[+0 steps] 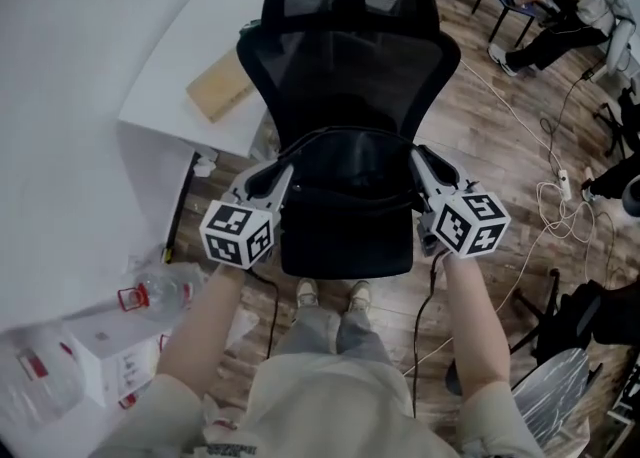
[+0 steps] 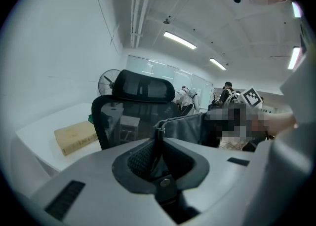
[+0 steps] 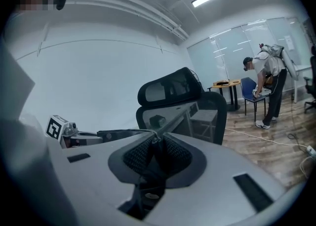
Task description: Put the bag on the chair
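The left gripper [image 1: 283, 184] has its fingers [image 2: 140, 160] squeezed together on one end of the black bag [image 1: 350, 178], at its top edge. The right gripper [image 1: 420, 171] pinches the other end the same way. The bag is stretched between them over the seat [image 1: 345, 246] of the chair [image 1: 350, 66], just in front of the backrest. It is black on black, so I cannot tell whether its bottom rests on the seat yet.

The main risk is letting go too early. If the bag still hangs, it will likely drop, slump forward and slide off the front edge. Releasing one end first could tip it sideways. A strap may also catch in the fingers and drag the bag as they pull away. A push against the backrest could turn or shift the chair out from under the bag.
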A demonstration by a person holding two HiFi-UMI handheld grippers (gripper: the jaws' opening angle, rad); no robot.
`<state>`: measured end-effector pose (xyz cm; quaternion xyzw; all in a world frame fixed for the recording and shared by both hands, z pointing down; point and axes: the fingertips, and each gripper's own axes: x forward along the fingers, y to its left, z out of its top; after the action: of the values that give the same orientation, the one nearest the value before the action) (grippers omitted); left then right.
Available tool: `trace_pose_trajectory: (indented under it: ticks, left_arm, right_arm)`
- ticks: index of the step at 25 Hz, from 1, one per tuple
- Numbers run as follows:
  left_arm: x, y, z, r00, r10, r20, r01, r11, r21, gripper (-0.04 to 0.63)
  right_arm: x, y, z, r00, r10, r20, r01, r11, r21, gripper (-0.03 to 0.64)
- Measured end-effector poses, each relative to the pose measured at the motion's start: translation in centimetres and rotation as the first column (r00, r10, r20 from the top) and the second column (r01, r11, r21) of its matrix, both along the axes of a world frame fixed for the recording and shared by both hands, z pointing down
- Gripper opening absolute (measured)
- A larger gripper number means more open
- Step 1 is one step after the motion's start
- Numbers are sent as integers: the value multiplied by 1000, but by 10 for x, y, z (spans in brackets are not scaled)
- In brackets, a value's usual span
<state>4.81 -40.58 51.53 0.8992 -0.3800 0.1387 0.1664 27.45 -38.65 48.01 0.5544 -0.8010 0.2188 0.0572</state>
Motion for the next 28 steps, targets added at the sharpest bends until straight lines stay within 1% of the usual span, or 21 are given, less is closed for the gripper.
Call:
trace_pose_trajectory:
  ticks: [7, 10, 12, 16, 19, 23, 28]
  left_arm:
    - [1, -9, 68, 998, 29, 62, -23, 995, -97, 60]
    - [0, -7, 99, 996, 52, 72, -40, 987, -156, 60]
    - [-2, -4, 120, 995, 56, 80, -39, 980, -195, 60]
    - [-8, 1, 154, 996, 33, 79, -11, 963, -270, 61]
    - [-10, 8, 180, 994, 38, 105, -4, 950, -311, 61]
    - [-12, 21, 216, 988, 55, 142, 1, 929, -371, 61]
    - [-15, 43, 249, 984, 68, 166, 12, 897, -443, 61]
  right_arm:
    - [0, -2, 64, 1000, 15, -26, -17, 995, -99, 75]
    - [0, 1, 94, 999, 19, -38, -24, 989, -145, 75]
    - [-3, 4, 113, 999, 6, -36, -12, 985, -169, 75]
    - [-7, 14, 150, 999, -19, -29, 12, 973, -230, 75]
    - [-8, 22, 180, 999, -19, -43, 6, 958, -285, 77]
    - [-8, 37, 220, 998, -20, -63, -4, 932, -361, 77]
    - [-9, 58, 262, 997, -9, -70, -24, 895, -445, 81]
